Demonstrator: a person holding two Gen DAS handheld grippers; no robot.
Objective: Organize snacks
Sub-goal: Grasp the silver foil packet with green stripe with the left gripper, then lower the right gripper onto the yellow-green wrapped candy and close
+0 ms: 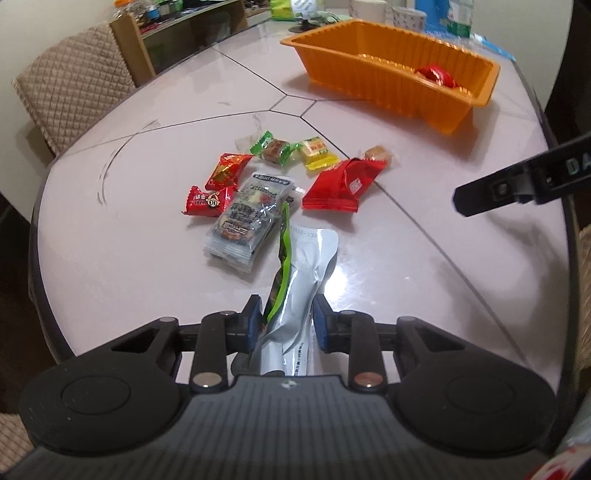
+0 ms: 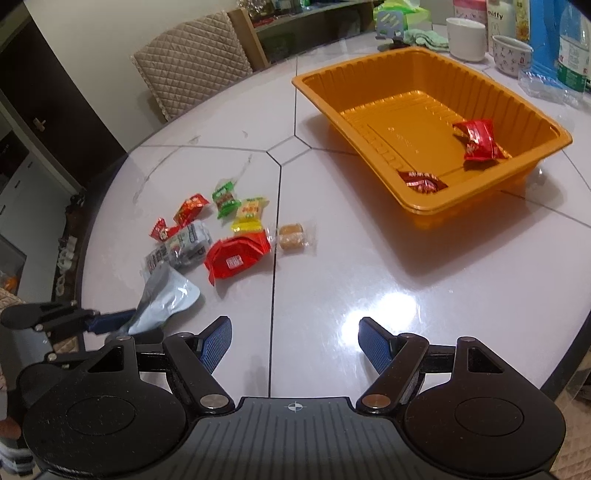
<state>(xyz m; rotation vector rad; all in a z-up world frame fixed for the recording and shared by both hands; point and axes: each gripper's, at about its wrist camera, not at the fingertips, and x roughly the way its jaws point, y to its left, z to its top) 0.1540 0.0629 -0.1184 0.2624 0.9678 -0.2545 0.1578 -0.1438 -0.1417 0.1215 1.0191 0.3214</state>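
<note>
My left gripper (image 1: 286, 314) is shut on a silver and green snack pouch (image 1: 295, 280), also seen in the right wrist view (image 2: 166, 299). Loose snacks lie on the table beyond it: a grey packet stack (image 1: 247, 221), a big red packet (image 1: 340, 184), small red (image 1: 208, 201), green (image 1: 275, 147) and yellow (image 1: 317, 151) packets. The orange tray (image 2: 369, 92) holds two red packets (image 2: 478, 140). My right gripper (image 2: 295, 339) is open and empty above bare table, between the pile and the tray; its finger shows in the left wrist view (image 1: 517, 181).
A quilted chair (image 2: 192, 62) stands at the table's far side beside a shelf (image 2: 306, 29). Cups (image 2: 465, 37), bottles (image 2: 572, 48) and a green cloth (image 2: 424, 38) crowd the back right behind the tray. The round table's edge (image 2: 565, 362) curves close on the right.
</note>
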